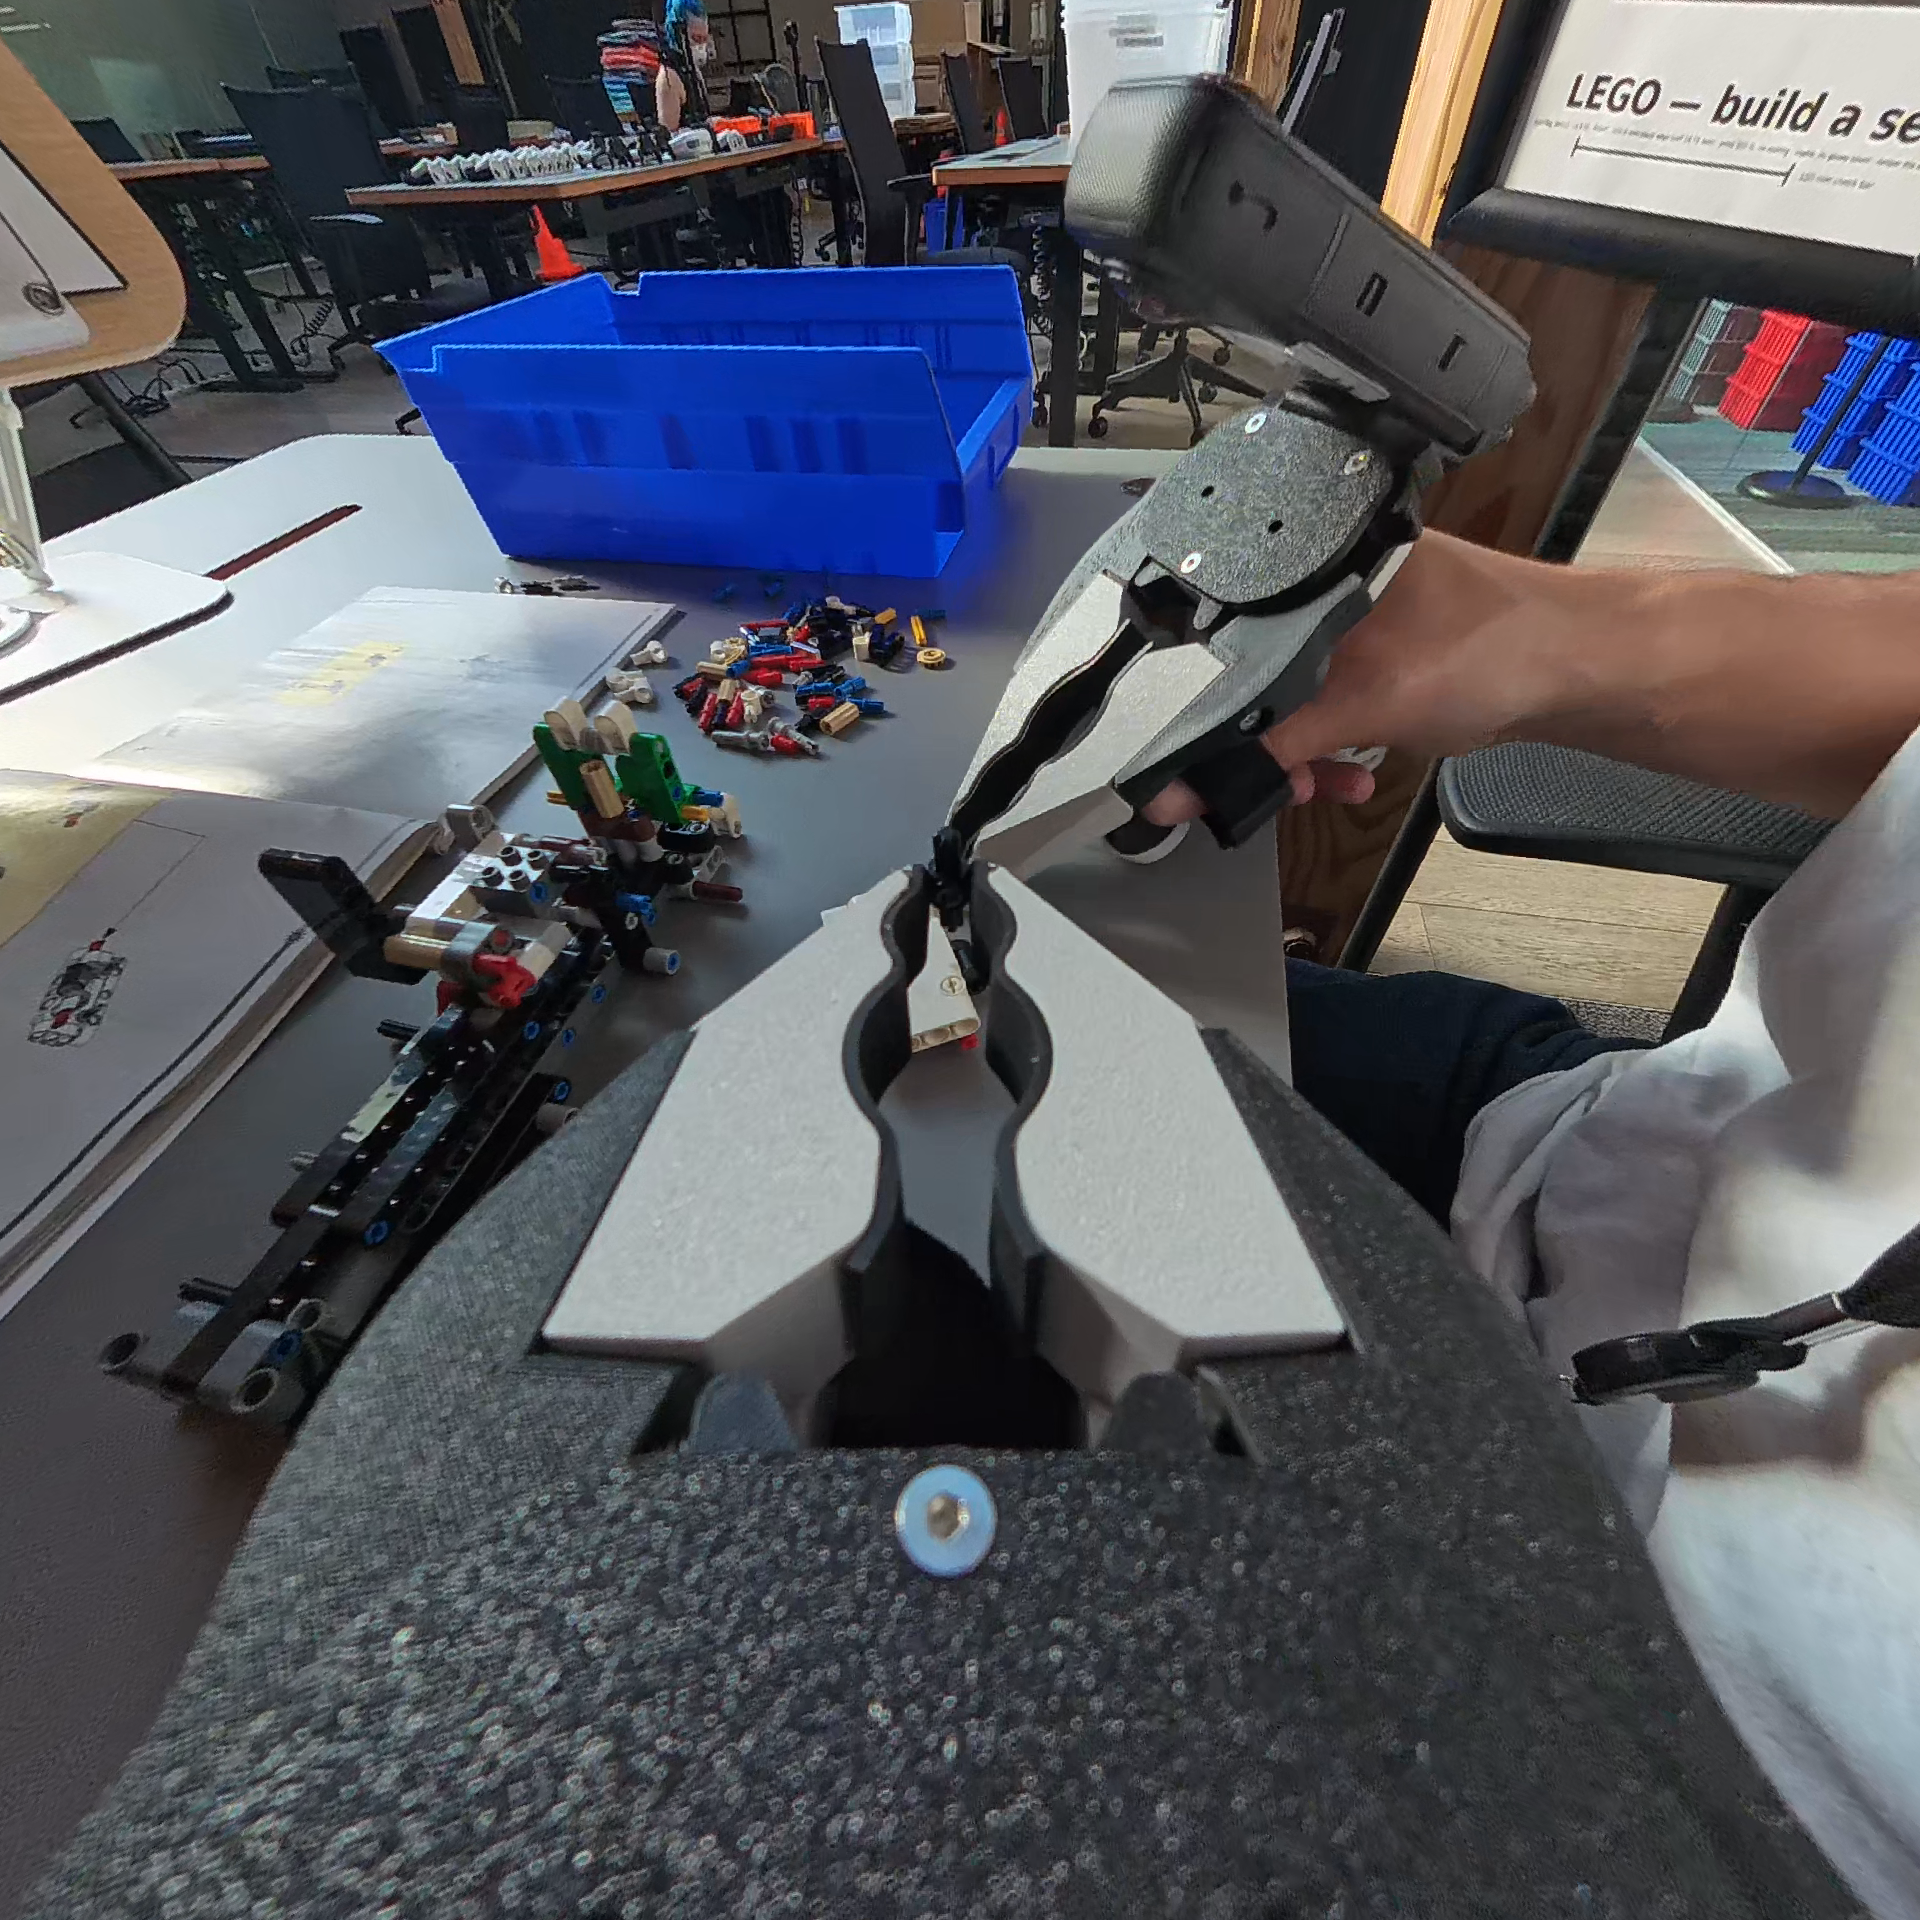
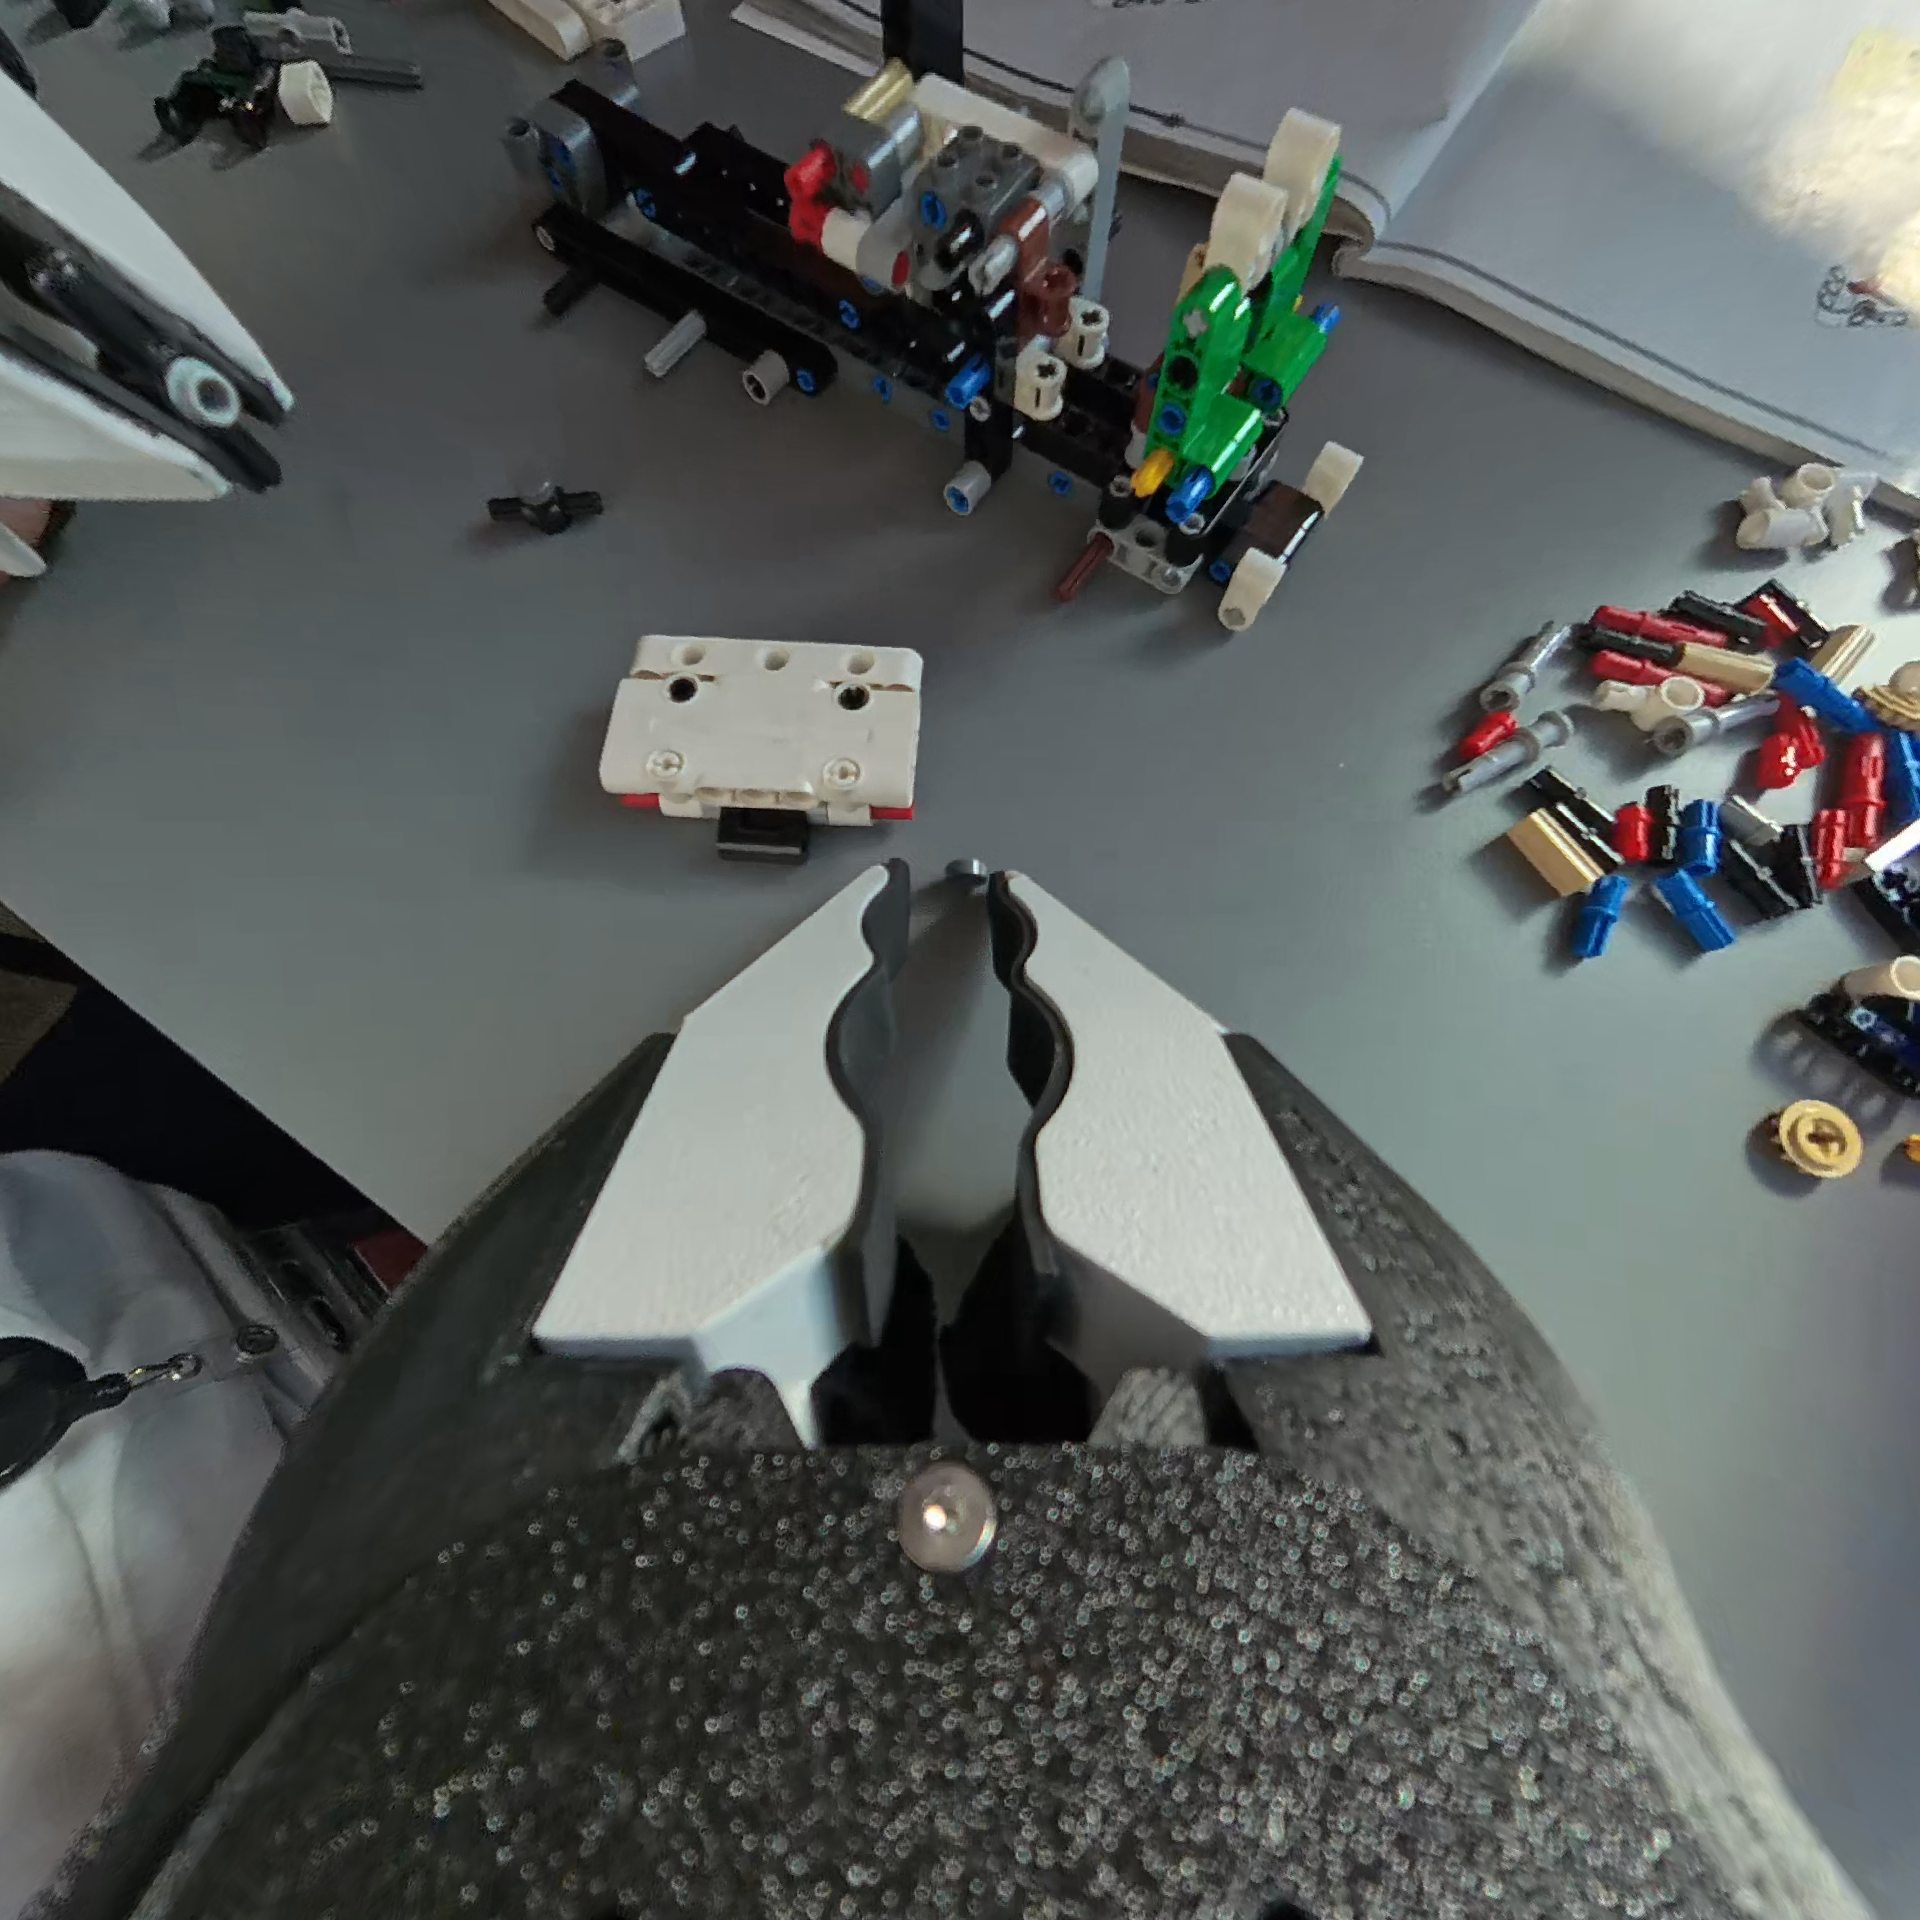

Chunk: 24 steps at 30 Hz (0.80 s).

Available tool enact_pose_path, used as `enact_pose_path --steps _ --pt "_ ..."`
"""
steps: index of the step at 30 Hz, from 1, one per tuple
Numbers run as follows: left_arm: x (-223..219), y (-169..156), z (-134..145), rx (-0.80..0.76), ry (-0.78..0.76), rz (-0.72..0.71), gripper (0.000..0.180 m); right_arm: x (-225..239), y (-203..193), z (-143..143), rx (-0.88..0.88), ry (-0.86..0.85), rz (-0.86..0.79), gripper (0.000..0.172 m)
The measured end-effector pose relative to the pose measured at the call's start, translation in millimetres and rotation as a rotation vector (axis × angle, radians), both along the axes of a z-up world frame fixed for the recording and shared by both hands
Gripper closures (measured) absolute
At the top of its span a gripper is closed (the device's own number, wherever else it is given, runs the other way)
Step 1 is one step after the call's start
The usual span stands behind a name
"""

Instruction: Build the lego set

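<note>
On the grey bench (image 2: 312, 675) I see a blue plastic bin (image 1: 717, 468), an open instruction booklet (image 1: 208, 935), a long, part-built black brick model with a green upright section (image 2: 831, 270), and a scatter of loose red, blue, black and tan pins (image 2: 1714, 748). A flat white brick block with round holes (image 2: 764, 732) lies alone just ahead of my right gripper (image 2: 948, 883). Right jaws are narrowly apart with a tiny grey round piece (image 2: 966, 871) at the tips, pinched or not I cannot tell; left gripper (image 1: 951, 883) jaws are slightly apart, nothing plainly held.
</note>
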<state>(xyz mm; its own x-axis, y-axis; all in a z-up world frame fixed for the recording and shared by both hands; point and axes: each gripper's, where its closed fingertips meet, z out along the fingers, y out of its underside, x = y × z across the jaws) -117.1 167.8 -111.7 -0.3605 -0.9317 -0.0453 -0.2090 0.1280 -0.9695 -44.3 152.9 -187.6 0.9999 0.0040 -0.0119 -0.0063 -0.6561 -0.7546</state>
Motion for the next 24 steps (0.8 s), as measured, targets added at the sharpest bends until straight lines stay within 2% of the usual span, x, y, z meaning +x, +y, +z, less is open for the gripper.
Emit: enact_pose_path --steps 1,7,18,21,24 --pt "-0.1 -0.1 0.1 -0.002 -0.001 -0.001 0.176 3.9 -0.4 0.5 0.004 -0.006 -0.037 0.154" --pt "-0.4 -0.8 0.0 0.0 0.0 -0.005 0.176 6.5 -1.8 0.7 0.012 -0.036 -0.079 0.153" --pt "-1.2 -2.3 0.2 0.001 -0.002 -0.016 0.176 10.7 3.9 -0.5 0.003 -0.057 -0.028 0.157" --pt "-1.1 -2.4 -0.4 0.002 0.002 -0.017 0.176 9.7 6.9 0.4 0.006 -0.104 0.063 0.154" --pt "-1.0 -3.0 -1.0 0.005 0.004 -0.019 0.176 8.3 7.3 4.0 0.007 -0.182 0.257 0.151"
